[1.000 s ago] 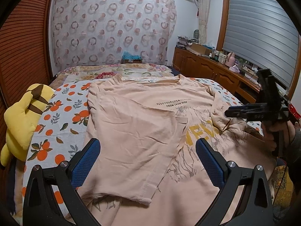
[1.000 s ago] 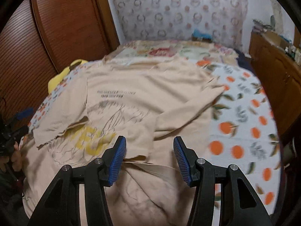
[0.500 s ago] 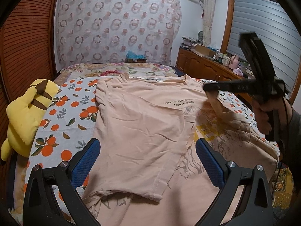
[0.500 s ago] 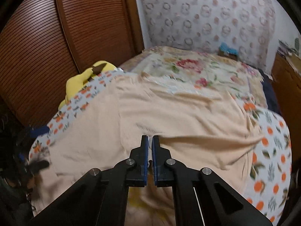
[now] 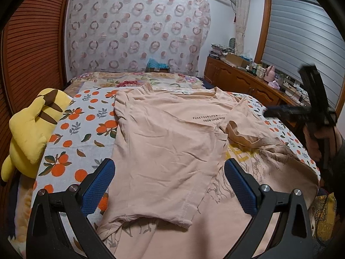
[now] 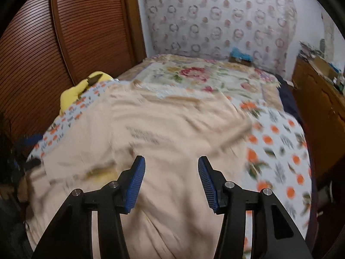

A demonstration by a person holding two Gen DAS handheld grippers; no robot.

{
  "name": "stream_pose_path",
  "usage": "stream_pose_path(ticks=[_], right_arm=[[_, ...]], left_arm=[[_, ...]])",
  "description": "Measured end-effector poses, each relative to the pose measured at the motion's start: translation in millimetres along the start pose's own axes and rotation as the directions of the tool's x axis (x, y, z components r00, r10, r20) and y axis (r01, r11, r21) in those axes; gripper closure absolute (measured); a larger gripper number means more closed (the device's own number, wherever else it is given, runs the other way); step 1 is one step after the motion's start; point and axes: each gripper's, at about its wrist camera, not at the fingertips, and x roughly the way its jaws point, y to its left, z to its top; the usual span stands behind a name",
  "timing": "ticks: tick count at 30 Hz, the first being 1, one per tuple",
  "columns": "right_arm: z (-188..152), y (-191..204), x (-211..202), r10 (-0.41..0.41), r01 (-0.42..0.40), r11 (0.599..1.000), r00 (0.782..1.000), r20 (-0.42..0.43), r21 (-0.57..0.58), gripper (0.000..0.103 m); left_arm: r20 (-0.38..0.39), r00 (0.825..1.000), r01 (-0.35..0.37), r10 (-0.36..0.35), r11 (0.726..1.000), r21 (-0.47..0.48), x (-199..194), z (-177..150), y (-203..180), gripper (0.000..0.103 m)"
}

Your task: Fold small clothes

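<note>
The bed (image 5: 86, 116) is carrying the peach T-shirt (image 5: 168, 142), which is lying spread across its middle, collar toward the curtain. The shirt's left side is already lying folded over its centre, covering part of the print; its right sleeve (image 5: 239, 129) is sitting crumpled just inside the right edge, so that second side fold is looking only half laid, and the crosswise fold is still waiting. The left gripper (image 5: 169, 182) is hovering wide open over the shirt's near hem, holding nothing. The right gripper (image 6: 171, 181) is opening above the shirt's right half, nothing between its jaws.
</note>
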Motion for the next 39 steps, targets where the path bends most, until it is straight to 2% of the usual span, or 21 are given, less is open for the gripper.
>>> stream_pose_path(ticks=[3,8,11,12,15,21,27,30,32,36,39], right_arm=[[-23,-9,-6,-0.010,0.011,0.999,0.999,-0.033,0.039,0.051],[-51,-5,-8,0.000,0.004,0.998,0.998,-0.066,0.068,0.060],[-59,0,-10,0.002,0.003,0.998,0.997,-0.072,0.066,0.076],[-61,2,-9,0.001,0.004,0.998,0.997,-0.075,0.058,0.086],[-63,6,-17,0.011,-0.009,0.999,0.999,-0.049,0.041,0.091],[-75,20,-42,0.066,-0.066,0.998,0.998,-0.011,-0.002,0.091],[-89,35,-54,0.125,-0.127,0.991,0.990,-0.058,-0.033,0.091],[-89,39,-58,0.148,-0.151,0.988,0.987,-0.068,-0.034,0.079],[-86,38,-63,0.166,-0.168,0.985,0.985,-0.052,-0.035,0.077],[-73,29,-66,0.118,-0.118,0.993,0.993,-0.007,-0.028,0.075],[-61,24,-57,0.040,-0.039,0.998,0.999,0.021,-0.041,0.075]], left_arm=[[-0.002,1.000,0.004,-0.004,1.000,0.001,0,-1,1,0.001],[-0.018,1.000,0.008,-0.008,1.000,0.018,3,-2,-6,0.001],[-0.033,0.999,0.018,-0.017,0.999,0.027,7,-3,-12,0.001],[-0.040,0.999,0.017,-0.015,0.999,0.032,9,-3,-14,0.001],[-0.046,0.999,0.011,-0.010,0.999,0.040,11,-5,-16,0.001],[-0.050,0.999,0.014,-0.012,0.999,0.037,13,-5,-16,0.001],[-0.050,0.999,0.015,-0.013,0.999,0.041,13,-6,-17,0.001],[-0.049,0.999,0.015,-0.013,0.999,0.040,13,-6,-16,0.001],[-0.048,0.999,0.015,-0.014,0.999,0.038,13,-6,-16,0.001],[-0.044,0.999,0.014,-0.012,0.999,0.040,13,-5,-16,0.001],[-0.042,0.999,0.010,-0.008,0.999,0.041,12,-3,-14,0.001]])
